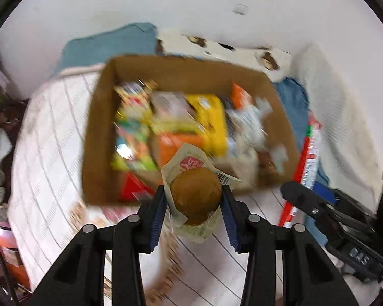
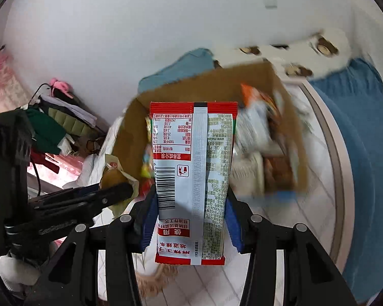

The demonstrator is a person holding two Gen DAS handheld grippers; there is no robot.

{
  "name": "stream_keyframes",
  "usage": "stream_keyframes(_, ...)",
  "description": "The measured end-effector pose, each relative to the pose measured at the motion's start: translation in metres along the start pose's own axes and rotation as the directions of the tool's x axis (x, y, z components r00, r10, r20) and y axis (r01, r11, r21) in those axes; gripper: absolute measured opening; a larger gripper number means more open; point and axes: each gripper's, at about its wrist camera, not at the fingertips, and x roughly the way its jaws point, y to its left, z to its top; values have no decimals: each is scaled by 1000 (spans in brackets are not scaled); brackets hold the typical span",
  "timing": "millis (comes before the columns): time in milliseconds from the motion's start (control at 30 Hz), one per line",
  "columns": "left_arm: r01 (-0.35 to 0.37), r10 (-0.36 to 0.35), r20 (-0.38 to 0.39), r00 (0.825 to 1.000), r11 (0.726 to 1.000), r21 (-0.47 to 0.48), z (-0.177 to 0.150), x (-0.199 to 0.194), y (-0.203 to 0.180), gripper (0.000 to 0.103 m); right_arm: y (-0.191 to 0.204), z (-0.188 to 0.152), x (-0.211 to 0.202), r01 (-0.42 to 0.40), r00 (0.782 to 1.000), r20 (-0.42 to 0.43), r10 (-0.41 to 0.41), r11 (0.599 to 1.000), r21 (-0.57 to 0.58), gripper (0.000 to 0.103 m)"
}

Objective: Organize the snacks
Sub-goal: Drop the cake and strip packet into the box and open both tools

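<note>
The left gripper [image 1: 196, 205] points steeply down, just in front of the box [image 1: 99, 137], with its blue pads [image 1: 158, 219] squeezed tight on a bun [image 1: 195, 193] in a pale wrapper. The right gripper [image 2: 191, 219] also tilts down and pinches a red and white packet [image 2: 192, 178] that stands up between its fingers, hiding part of the box behind. The box sits on a white quilt [image 1: 51, 132], full of bright snacks [image 1: 171, 125], with blue cloth [image 2: 357, 140] beside it.
</note>
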Motion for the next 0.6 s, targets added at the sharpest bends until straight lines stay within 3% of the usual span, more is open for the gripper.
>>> stream_keyframes(200, -99, 95, -80, 992, 994, -45, 47, 55, 36, 39, 19, 58, 64, 48, 997, -49, -51, 997, -68, 50)
stream_keyframes(300, -121, 113, -121, 986, 991, -62, 50, 80, 52, 40, 13, 76, 101, 76, 991, -110, -81, 996, -52, 56)
stream_keyframes(367, -133, 118, -155, 981, 987, -91, 48, 91, 60, 40, 3, 86, 122, 111, 983, -147, -113, 994, -20, 84)
stream_keyframes(400, -138, 121, -162, 979, 985, -102, 47, 93, 63, 41, 0, 89, 131, 134, 976, -170, -137, 991, -26, 91)
stream_keyframes(433, -142, 123, -167, 978, 984, -105, 46, 95, 65, 45, -2, 90, 134, 146, 973, -176, -148, 989, -25, 97)
stream_keyframes(500, -146, 126, -174, 977, 983, -111, 47, 98, 67, 78, -7, 93, 137, 172, 967, -184, -174, 985, -25, 98)
stream_keyframes(600, -134, 117, -159, 980, 986, -97, 46, 95, 59, 88, -12, 92, 136, 211, 957, -195, -215, 977, -42, 99)
